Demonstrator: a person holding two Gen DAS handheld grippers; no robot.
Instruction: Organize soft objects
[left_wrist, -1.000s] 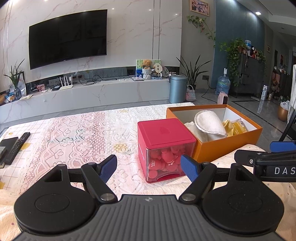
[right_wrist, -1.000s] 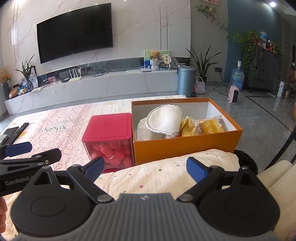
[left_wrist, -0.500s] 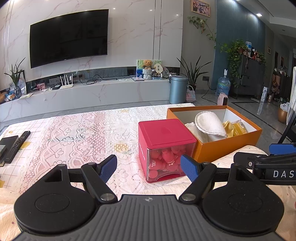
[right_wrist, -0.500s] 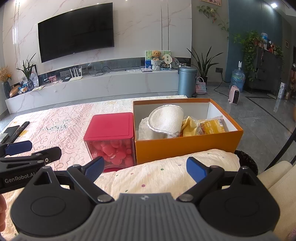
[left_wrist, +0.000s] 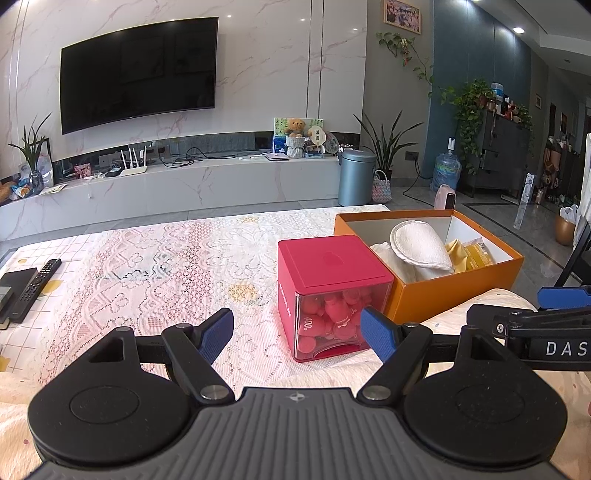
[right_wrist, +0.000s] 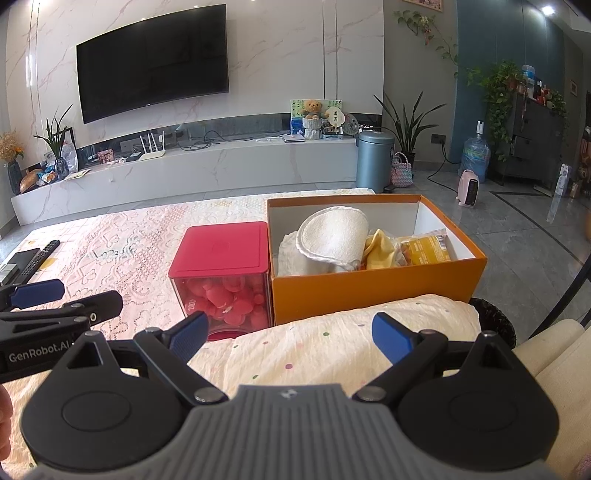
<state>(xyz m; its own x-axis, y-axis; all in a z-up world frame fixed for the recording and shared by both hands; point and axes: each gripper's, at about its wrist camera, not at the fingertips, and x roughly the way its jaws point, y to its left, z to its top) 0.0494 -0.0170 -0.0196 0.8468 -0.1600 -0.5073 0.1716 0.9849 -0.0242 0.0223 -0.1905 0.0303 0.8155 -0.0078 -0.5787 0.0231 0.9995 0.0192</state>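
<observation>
Ahead of both wide-apart, empty grippers, left and right, orange box unchanged; no soft object newly sorted.

"GenRobot.AI" on left gripper; "DAS" on right gripper

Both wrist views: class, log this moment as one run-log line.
left gripper: open, empty | right gripper: open, empty | orange box: holds white cloths | red cube box: lid on, touching it
</observation>
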